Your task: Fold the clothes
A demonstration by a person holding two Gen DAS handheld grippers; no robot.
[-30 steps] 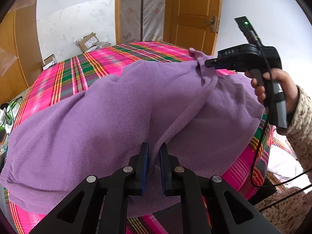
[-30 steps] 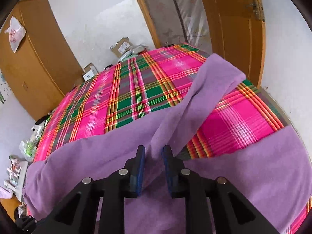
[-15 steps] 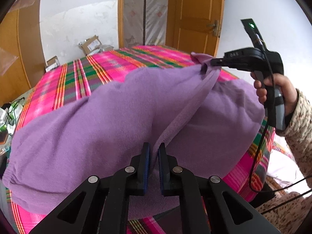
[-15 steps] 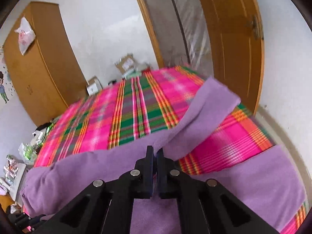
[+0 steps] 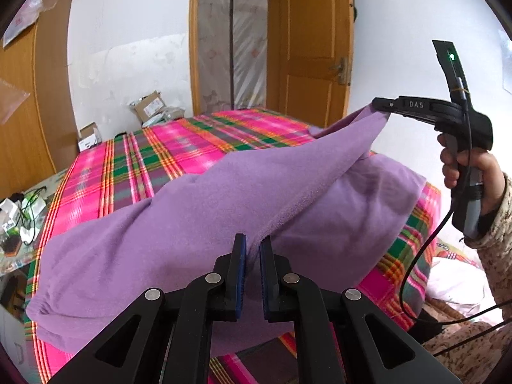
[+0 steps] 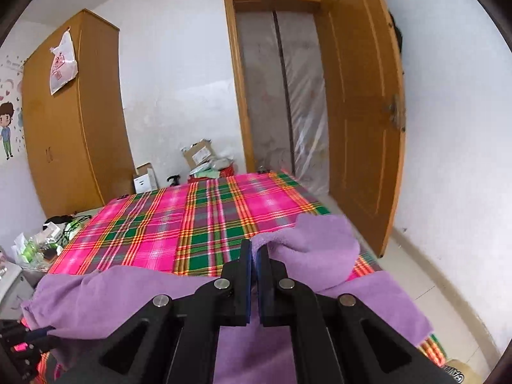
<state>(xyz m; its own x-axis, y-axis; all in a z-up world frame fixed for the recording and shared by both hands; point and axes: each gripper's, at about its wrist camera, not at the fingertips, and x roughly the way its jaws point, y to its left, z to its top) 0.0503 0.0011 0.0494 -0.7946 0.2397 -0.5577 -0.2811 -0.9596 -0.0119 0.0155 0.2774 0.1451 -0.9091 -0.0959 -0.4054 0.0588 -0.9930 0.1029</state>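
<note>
A purple fleece garment [image 5: 198, 211] lies across the near end of a bed with a pink and green plaid cover [image 5: 153, 153]. My left gripper [image 5: 252, 246] is shut on a fold of the garment's near edge. My right gripper [image 6: 255, 249] is shut on another edge of the garment [image 6: 320, 246] and holds it lifted above the bed. The right gripper also shows in the left wrist view [image 5: 380, 108], high at the right, with the purple cloth hanging from its tips in a taut ridge down to my left gripper.
An orange wooden door [image 6: 361, 121] stands open at the right of a curtained doorway [image 6: 281, 102]. A wooden wardrobe [image 6: 73, 121] stands at the left. Cardboard boxes [image 6: 198, 153] sit beyond the bed's far end. A cluttered side table [image 5: 19, 217] is at the bed's left.
Both grippers closed on the purple garment and rose. The right gripper lifted its edge well above the bed, pulling the cloth into a taut ridge.
</note>
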